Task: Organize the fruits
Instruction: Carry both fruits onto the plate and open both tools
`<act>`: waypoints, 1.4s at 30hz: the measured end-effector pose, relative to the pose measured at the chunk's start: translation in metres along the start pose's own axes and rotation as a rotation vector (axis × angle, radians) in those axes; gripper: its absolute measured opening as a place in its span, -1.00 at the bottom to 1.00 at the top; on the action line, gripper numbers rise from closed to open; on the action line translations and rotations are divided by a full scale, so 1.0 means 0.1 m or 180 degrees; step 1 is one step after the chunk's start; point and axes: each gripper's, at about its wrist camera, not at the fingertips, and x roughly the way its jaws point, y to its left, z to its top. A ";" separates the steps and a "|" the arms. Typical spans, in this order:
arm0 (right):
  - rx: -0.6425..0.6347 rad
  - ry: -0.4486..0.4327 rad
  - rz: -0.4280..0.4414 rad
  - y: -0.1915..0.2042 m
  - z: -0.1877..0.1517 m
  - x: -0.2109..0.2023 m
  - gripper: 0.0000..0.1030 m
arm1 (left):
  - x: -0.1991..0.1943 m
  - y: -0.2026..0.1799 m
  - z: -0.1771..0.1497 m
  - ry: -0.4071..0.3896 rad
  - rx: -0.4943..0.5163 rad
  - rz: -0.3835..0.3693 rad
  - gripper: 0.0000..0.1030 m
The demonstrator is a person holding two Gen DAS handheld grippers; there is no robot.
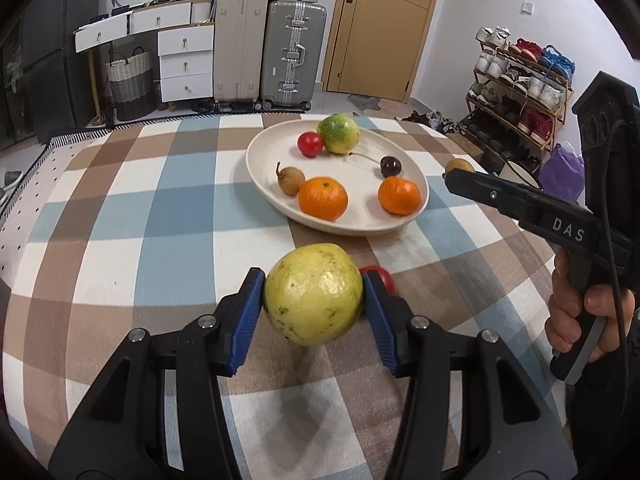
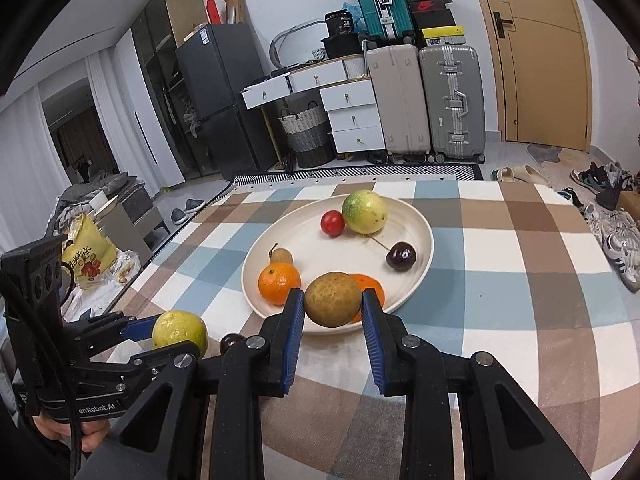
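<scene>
My left gripper (image 1: 314,294) is shut on a yellow guava (image 1: 313,294) and holds it above the checked tablecloth, short of the white plate (image 1: 260,148). My right gripper (image 2: 332,300) is shut on a brown round fruit (image 2: 333,299) at the plate's near rim (image 2: 424,224). The plate holds two oranges (image 1: 322,198), a green-yellow fruit (image 1: 339,134), a red tomato (image 1: 310,144), a dark cherry (image 1: 390,166) and a small brown longan (image 1: 290,181). A red fruit (image 1: 384,278) lies on the cloth, partly hidden behind my left gripper's right finger.
The table (image 1: 120,208) is covered by a blue, brown and white checked cloth. A dark cherry-like fruit (image 2: 231,342) lies on the cloth between the grippers. Suitcases, drawers and a shoe rack (image 1: 520,92) stand beyond the table.
</scene>
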 end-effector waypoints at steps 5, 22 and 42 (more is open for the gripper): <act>0.0015 -0.0021 0.0002 -0.05 0.11 -0.04 -0.43 | 0.03 -0.03 0.22 -0.0069 0.0013 -0.0024 -0.07; 0.0074 0.0107 -0.0033 -0.25 0.31 0.17 -0.43 | 0.47 -0.18 0.80 -0.0126 0.0133 -0.0120 -0.07; 0.0129 0.0365 -0.0075 -0.39 0.35 0.61 -0.43 | 1.05 -0.30 0.97 0.0028 0.0302 -0.0030 -0.07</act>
